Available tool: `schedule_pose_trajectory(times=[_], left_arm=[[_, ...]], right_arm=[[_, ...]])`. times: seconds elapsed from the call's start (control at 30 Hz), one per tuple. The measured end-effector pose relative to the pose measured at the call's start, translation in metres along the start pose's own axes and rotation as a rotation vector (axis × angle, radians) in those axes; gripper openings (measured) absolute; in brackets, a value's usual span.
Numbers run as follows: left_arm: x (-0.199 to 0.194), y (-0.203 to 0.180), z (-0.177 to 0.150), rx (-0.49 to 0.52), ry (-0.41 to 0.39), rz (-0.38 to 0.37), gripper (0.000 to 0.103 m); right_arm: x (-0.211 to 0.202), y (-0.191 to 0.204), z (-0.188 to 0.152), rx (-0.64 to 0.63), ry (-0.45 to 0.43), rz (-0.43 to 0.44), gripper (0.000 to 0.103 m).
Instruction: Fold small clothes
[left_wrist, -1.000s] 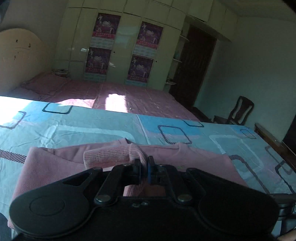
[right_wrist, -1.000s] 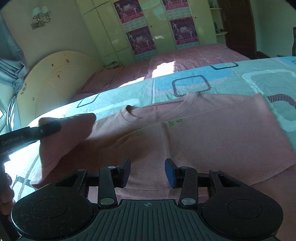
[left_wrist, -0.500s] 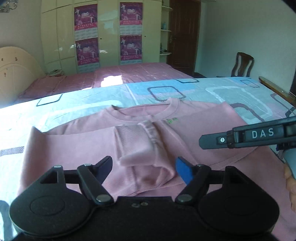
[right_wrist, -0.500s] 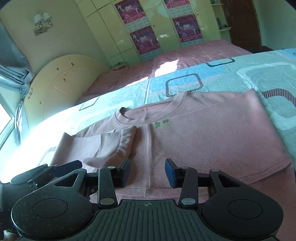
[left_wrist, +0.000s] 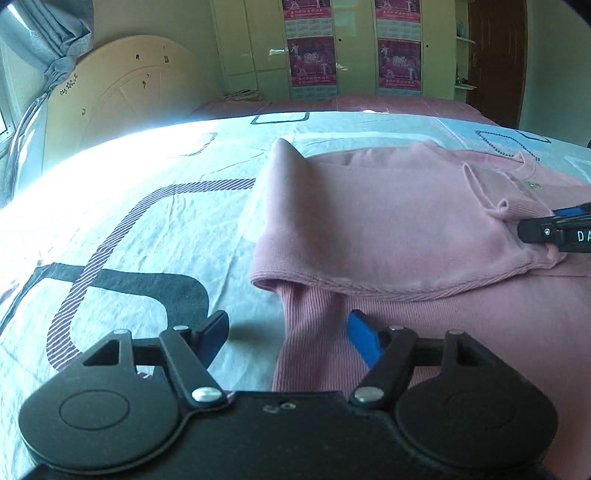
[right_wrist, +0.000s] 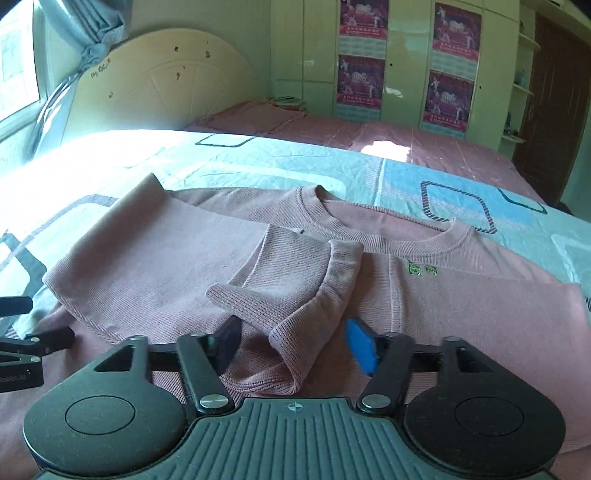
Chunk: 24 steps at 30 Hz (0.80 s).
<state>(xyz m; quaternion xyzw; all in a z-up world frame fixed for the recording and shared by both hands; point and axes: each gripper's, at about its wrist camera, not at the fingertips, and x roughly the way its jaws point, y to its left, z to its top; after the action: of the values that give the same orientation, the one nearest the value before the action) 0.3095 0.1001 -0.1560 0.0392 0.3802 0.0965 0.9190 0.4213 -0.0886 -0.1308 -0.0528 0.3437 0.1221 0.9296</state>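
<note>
now my left claw (left_wrist: 288, 338) hangs with jaws closing over the ribbed hem corner of the pink sweater (right_wrist: 461, 295), not gripping. my right claw (right_wrist: 291, 341) closes around its folded sleeve cuff (right_wrist: 314, 295), pads not yet pressing. sweater lies flat on the patterned sheet (left_wrist: 129, 229).

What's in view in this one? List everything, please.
sweatshirt: one, pink, flat on the sheet
sleeve: one, pink, folded over the chest
bedsheet: one, light blue with patterns, under the sweatshirt
bed cover: one, pink, behind
headboard: one, cream, back left
curtain: one, grey-blue, top left
wardrobe: one, pale green, back wall
posters: four, magenta, on the wardrobe
door: one, dark brown, right
left gripper: black, closing, hem edge between the jaws
right gripper: black, closing, sleeve cuff between the jaws
</note>
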Motion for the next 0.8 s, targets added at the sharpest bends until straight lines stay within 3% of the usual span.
schedule_pose_trajectory(times=[0.1, 0.17, 0.2, 0.23, 0.33, 0.43, 0.67, 0.73, 0.8], left_arm=[[0.010, -0.001, 0.009, -0.001, -0.021, 0.023, 0.067], [0.014, 0.000, 0.013, -0.007, -0.042, 0.034, 0.048], [0.016, 0.001, 0.014, -0.011, -0.054, 0.044, 0.030], [0.018, 0.003, 0.015, -0.021, -0.060, 0.040, 0.022], [0.019, 0.002, 0.013, -0.031, -0.062, 0.012, 0.011], [0.018, -0.002, 0.009, -0.004, -0.069, 0.008, 0.011], [0.019, 0.006, 0.014, -0.007, -0.035, -0.041, 0.014], [0.016, 0.011, 0.013, -0.037, -0.018, -0.056, 0.021], [0.010, 0.018, 0.015, -0.082, -0.004, -0.080, 0.023]], right_arm=[[-0.007, -0.015, 0.006, 0.088, -0.023, 0.022, 0.016], [-0.023, -0.032, 0.012, 0.160, -0.070, 0.021, 0.014], [-0.033, -0.047, 0.015, 0.223, -0.093, 0.021, 0.013], [-0.040, -0.060, 0.015, 0.277, -0.105, 0.016, 0.013], [-0.049, -0.099, 0.007, 0.426, -0.094, -0.021, 0.012], [-0.036, -0.119, -0.012, 0.479, 0.015, 0.003, 0.012], [-0.042, -0.141, -0.033, 0.568, 0.043, -0.006, 0.016], [-0.045, -0.147, -0.035, 0.612, 0.030, 0.005, 0.029], [-0.047, -0.153, -0.037, 0.667, 0.010, -0.002, 0.051]])
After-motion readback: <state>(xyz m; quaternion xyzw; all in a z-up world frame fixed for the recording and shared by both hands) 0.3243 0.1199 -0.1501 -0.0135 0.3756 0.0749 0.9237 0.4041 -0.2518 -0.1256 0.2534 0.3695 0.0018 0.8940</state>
